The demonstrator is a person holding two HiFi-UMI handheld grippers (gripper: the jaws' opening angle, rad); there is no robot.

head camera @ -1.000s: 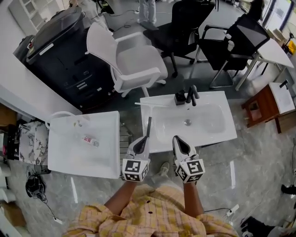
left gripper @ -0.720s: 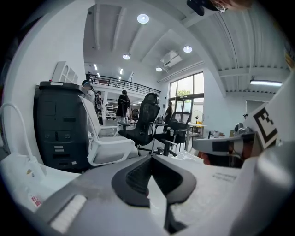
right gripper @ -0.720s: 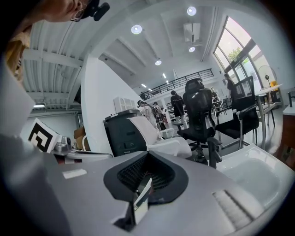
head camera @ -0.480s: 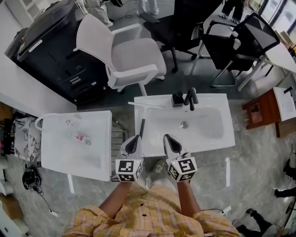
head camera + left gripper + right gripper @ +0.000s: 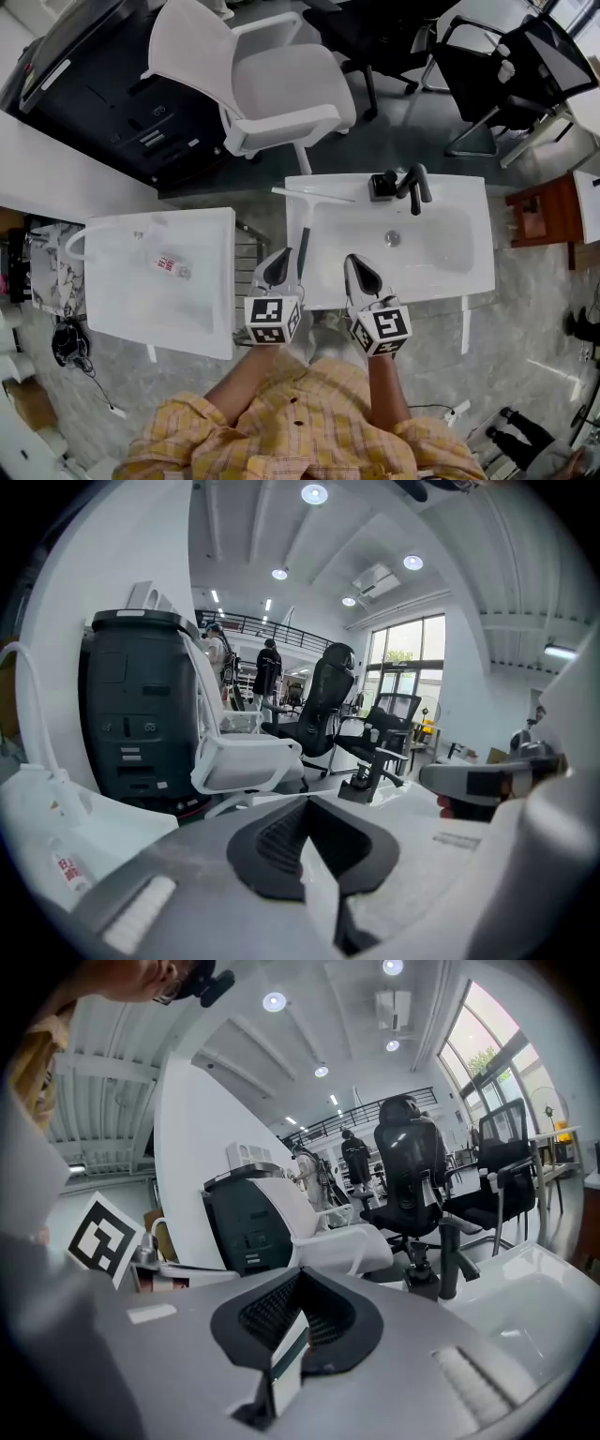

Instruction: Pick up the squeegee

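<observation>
The squeegee [image 5: 303,246] lies on the left rim of the white sink [image 5: 469,281], its blade crosswise at the far end and its thin dark handle pointing back toward the person. The left hand-held gripper [image 5: 277,269] sits just beside the handle's near end with its jaws pressed together, holding nothing. The right hand-held gripper [image 5: 360,274], over the sink's front edge, looks closed and empty too. If the left one goes in without opening, its tip will likely shove the handle, sliding it into the basin or off the rim's outer edge. Neither gripper view clearly shows the handle, so alignment seems uncertain. A grip near the handle's end could let the blade sag and twist free.
</observation>
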